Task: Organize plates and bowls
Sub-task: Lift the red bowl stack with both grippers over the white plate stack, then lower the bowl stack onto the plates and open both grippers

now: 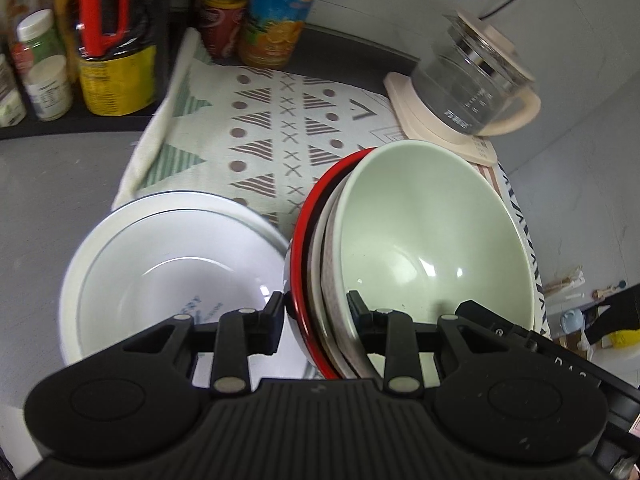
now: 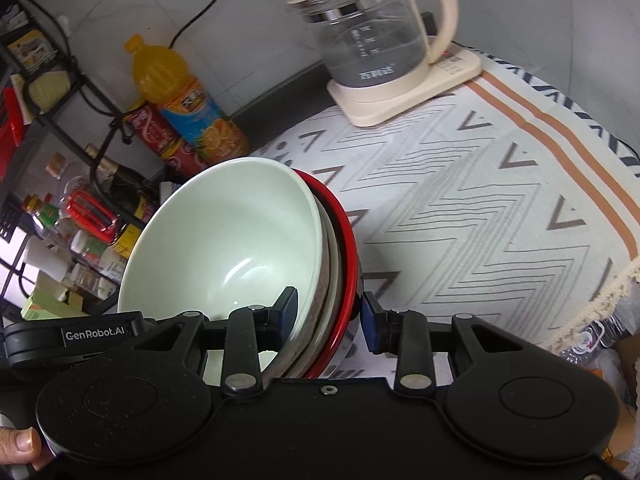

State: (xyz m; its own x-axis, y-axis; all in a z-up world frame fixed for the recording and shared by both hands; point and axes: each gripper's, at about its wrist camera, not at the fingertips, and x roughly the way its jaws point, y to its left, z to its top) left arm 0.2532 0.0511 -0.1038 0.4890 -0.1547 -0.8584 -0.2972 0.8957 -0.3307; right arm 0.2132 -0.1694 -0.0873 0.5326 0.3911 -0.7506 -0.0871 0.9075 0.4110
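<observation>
A stack of nested bowls (image 1: 400,240) is held tilted above a patterned cloth (image 1: 272,128), gripped from two opposite sides. The innermost bowl is pale green (image 2: 232,240); outside it sit a whitish bowl and then a red-rimmed bowl (image 2: 346,240). The left gripper (image 1: 316,308) pinches the stack's rim, one finger outside the red edge and one inside the green bowl. The right gripper (image 2: 330,312) pinches the opposite rim the same way, its blue-padded fingers on either side of the stacked walls. Just beside the stack, resting on the cloth, are white bowls (image 1: 168,272) nested together. Farther back stands a glass electric kettle (image 1: 472,88) on its cream base. An orange juice bottle (image 2: 188,104) and red cans (image 1: 222,20) stand near a rack of condiment jars (image 1: 44,68). A thumb (image 2: 20,444) shows at the right gripper's edge.
</observation>
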